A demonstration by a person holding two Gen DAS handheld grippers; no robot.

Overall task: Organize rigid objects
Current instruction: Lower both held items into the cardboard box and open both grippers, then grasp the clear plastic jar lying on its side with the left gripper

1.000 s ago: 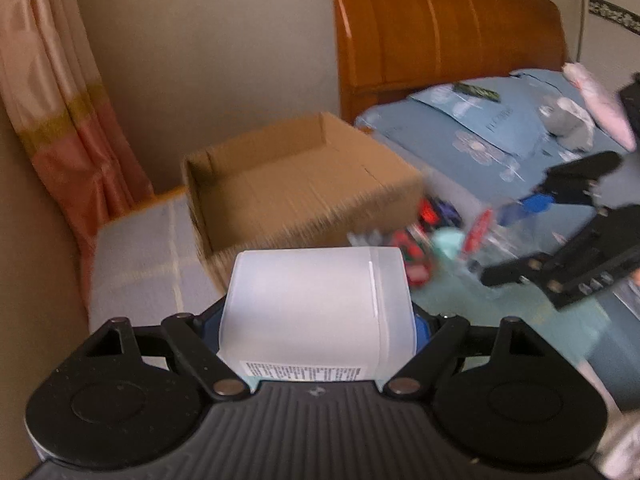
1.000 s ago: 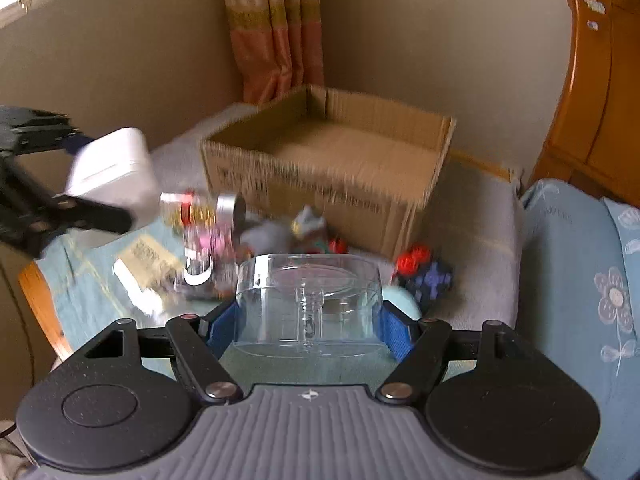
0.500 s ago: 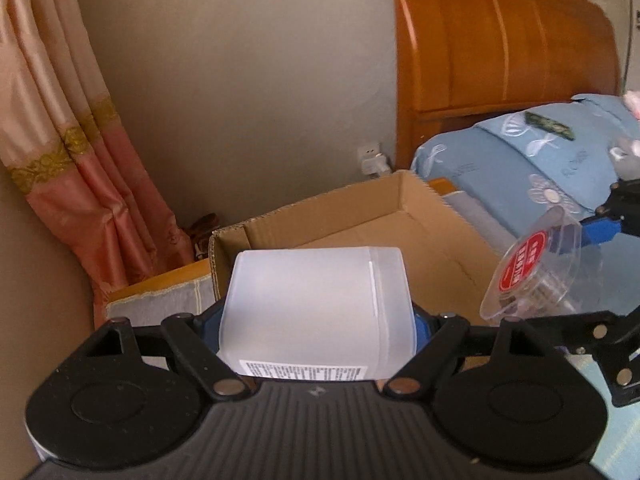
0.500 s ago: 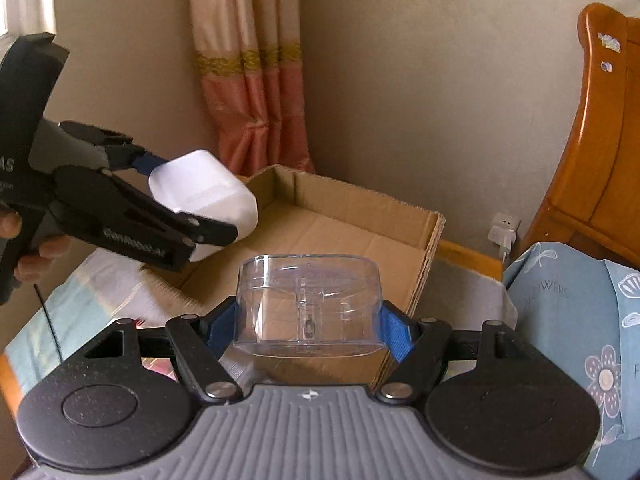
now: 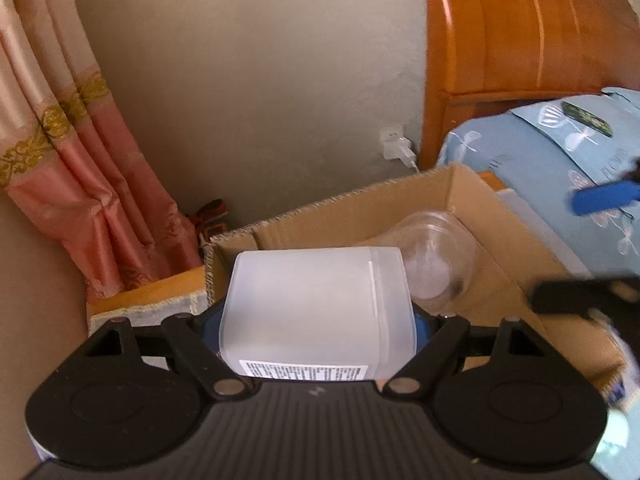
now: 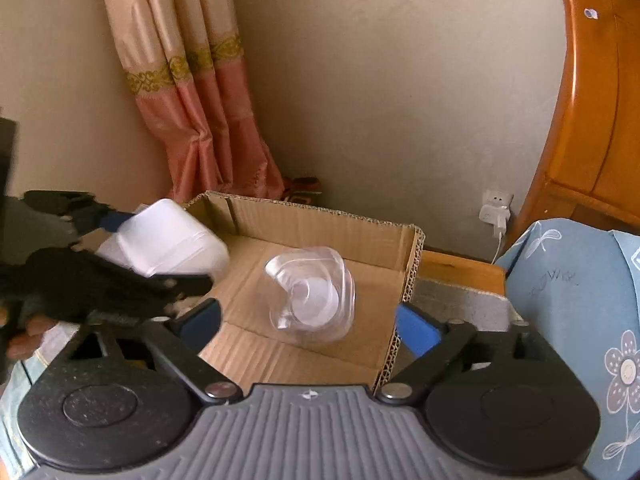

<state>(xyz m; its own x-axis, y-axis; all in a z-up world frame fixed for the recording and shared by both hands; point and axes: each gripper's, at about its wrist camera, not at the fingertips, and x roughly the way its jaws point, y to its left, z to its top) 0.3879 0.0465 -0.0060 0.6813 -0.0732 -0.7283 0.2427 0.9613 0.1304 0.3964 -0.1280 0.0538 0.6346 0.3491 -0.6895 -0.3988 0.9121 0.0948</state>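
My left gripper [image 5: 318,320] is shut on a frosted white plastic container [image 5: 316,308] and holds it over the near left corner of an open cardboard box [image 5: 352,208]. It also shows in the right wrist view [image 6: 172,244]. My right gripper [image 6: 308,320] is open and empty above the box [image 6: 320,220]. A clear plastic container [image 6: 312,296] lies tilted on the box floor just ahead of its blue pads [image 6: 416,328]. The same clear container shows in the left wrist view [image 5: 436,256] in the box's far right part.
A pink and cream curtain [image 6: 200,100] hangs behind the box. A wooden headboard [image 5: 520,40] and a blue flowered bedcover [image 6: 580,300] lie to the right. A white charger [image 6: 496,212] is plugged into the wall.
My right gripper has opened and the clear container has dropped into the box. My left gripper has moved closer over the box, still holding the white container.
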